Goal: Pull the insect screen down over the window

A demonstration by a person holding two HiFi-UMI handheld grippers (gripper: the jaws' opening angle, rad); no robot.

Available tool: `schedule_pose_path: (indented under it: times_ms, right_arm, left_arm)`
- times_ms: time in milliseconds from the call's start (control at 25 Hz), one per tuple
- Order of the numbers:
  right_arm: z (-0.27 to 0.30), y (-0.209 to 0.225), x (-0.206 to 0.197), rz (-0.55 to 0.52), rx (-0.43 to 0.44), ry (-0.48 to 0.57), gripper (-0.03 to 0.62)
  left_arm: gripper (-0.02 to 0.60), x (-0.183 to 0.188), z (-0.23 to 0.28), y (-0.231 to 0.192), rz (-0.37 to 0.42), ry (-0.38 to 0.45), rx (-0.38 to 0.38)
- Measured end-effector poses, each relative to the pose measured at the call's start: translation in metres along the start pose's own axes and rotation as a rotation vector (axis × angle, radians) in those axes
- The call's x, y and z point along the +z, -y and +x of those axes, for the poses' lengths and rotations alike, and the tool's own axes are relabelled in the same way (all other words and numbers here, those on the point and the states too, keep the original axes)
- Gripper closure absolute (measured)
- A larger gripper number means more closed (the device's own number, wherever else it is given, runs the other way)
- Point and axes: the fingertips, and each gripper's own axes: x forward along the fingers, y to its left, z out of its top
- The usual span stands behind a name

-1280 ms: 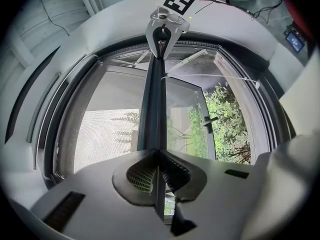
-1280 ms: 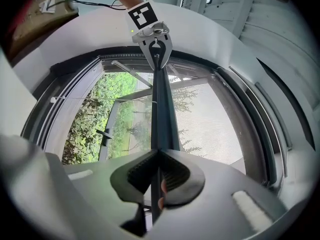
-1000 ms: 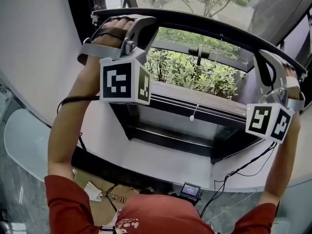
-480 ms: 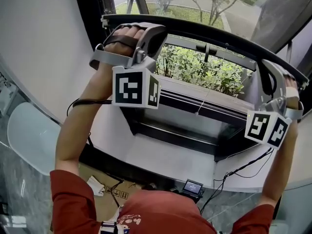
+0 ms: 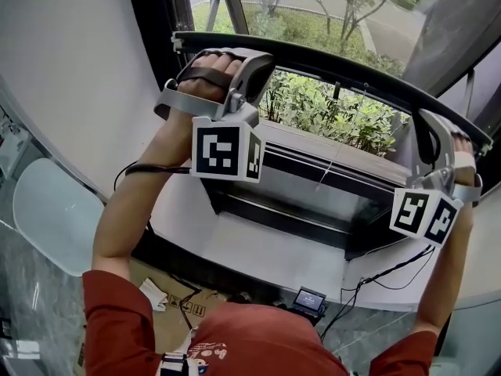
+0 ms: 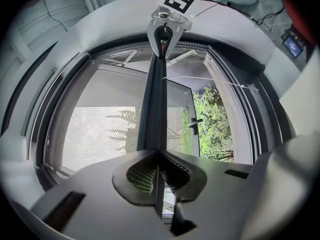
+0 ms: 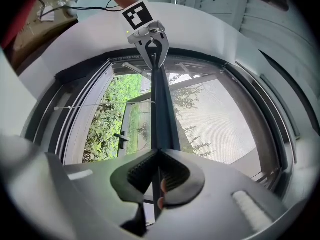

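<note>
Pinches the bar (image 6: 154,104) edge-on in the left gripper (image 6: 157,171), jaws nearly shut on it, and does likewise with the right gripper (image 7: 158,176) toward the opposite end. Holds the bar across the window (image 5: 274,210) partway down, with mesh (image 6: 100,129) stretched above it and shrubs (image 5: 329,116) unscreened below.

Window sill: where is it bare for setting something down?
Bare: the white sill between the dark window frame and the person's shirt. Crowded: its right part, crossed by black cables, with a small device at the near edge. A hand could pass under the pull bar's middle.
</note>
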Motion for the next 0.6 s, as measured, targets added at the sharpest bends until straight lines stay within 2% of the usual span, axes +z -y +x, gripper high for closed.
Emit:
schedule_pose_path:
  times_ms: [600]
  right_arm:
    - [0.001, -0.053, -0.007, 0.031, 0.078, -0.018, 0.566]
  left_arm:
    - [0.557, -0.002, 0.001, 0.054, -0.029, -0.009, -0.049]
